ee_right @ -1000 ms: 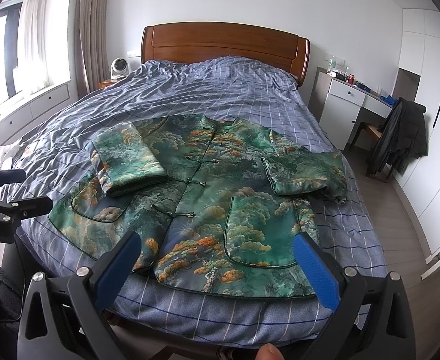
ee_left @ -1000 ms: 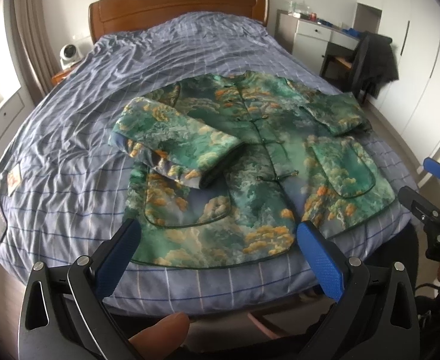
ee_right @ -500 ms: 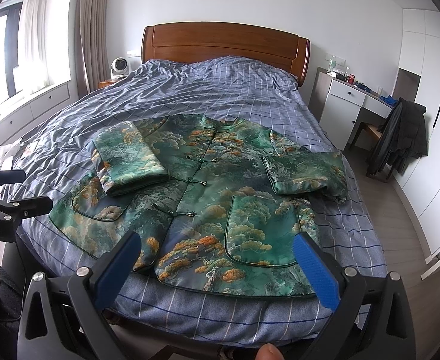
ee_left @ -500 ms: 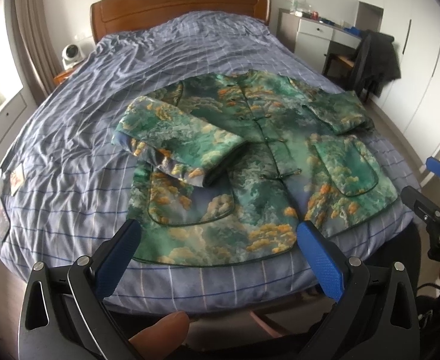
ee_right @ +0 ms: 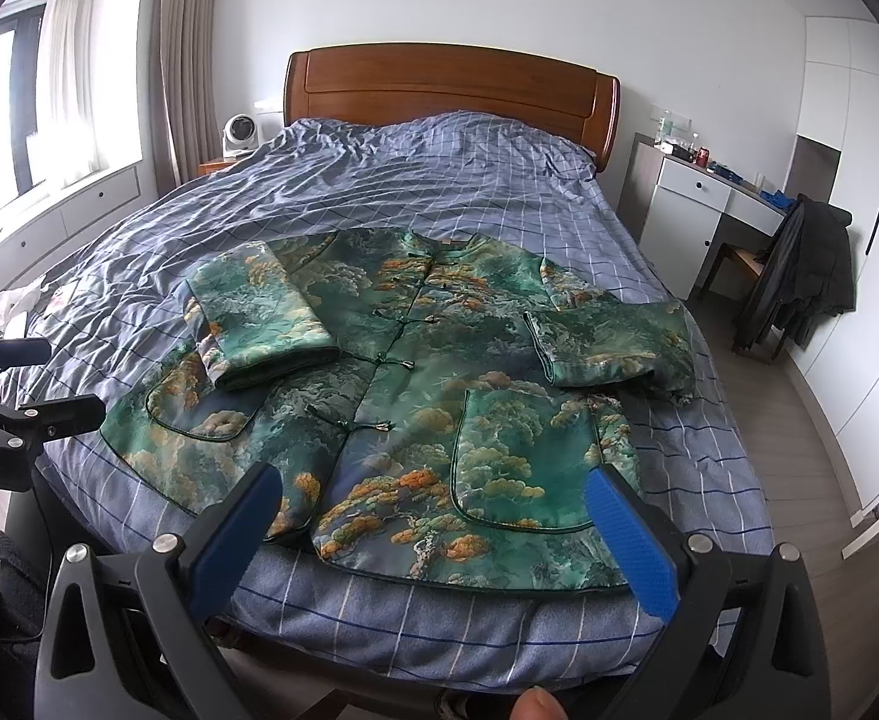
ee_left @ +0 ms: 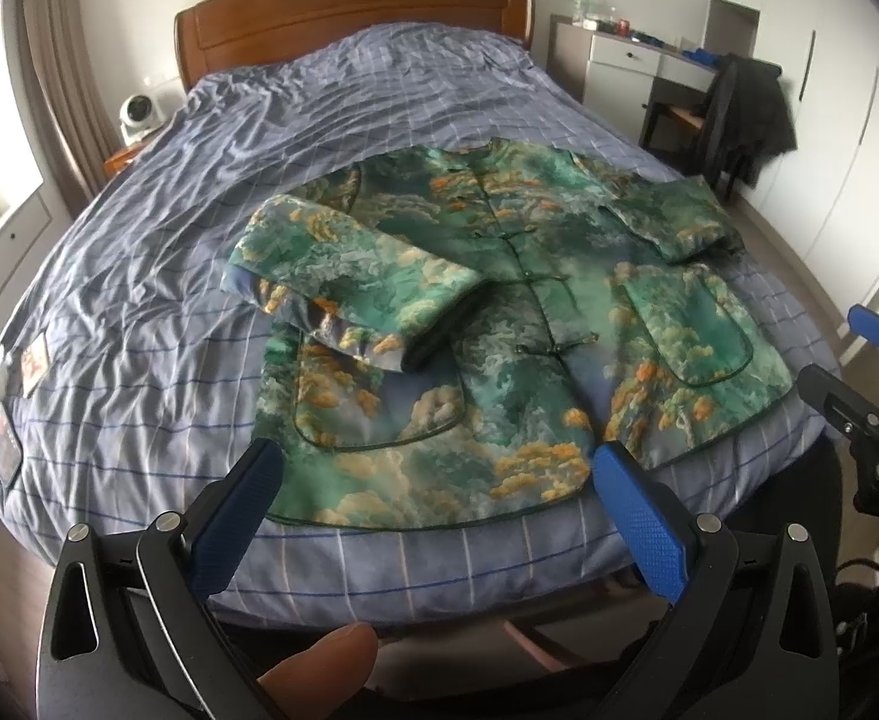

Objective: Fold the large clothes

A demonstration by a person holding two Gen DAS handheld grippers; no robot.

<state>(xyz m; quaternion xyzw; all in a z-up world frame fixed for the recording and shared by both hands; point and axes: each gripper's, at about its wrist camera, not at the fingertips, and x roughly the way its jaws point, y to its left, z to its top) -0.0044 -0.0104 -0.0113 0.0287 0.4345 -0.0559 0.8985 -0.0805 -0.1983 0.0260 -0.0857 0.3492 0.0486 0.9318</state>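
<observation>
Wood-headboard bed [ee_right: 451, 84] under a wrinkled blue-grey checked duvet [ee_left: 295, 138] filled both views. Green brocade jacket with orange cloud print and knot-button front [ee_right: 415, 396] lay flat, face up, across the foot half, hem at the near edge, both sleeves folded in over the body. Left gripper [ee_left: 433, 516] and right gripper [ee_right: 433, 534] hovered off the foot edge, blue pads [ee_right: 631, 546] spread wide, holding nothing, clear of the jacket. Dark coat [ee_right: 799, 276] hung on a chair by the white desk [ee_right: 697, 204].

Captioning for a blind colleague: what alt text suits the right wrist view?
A green printed jacket lies flat on a blue checked bed, both sleeves folded inward. The open right gripper hovers at its hem; the left gripper shows at the left edge.
</observation>
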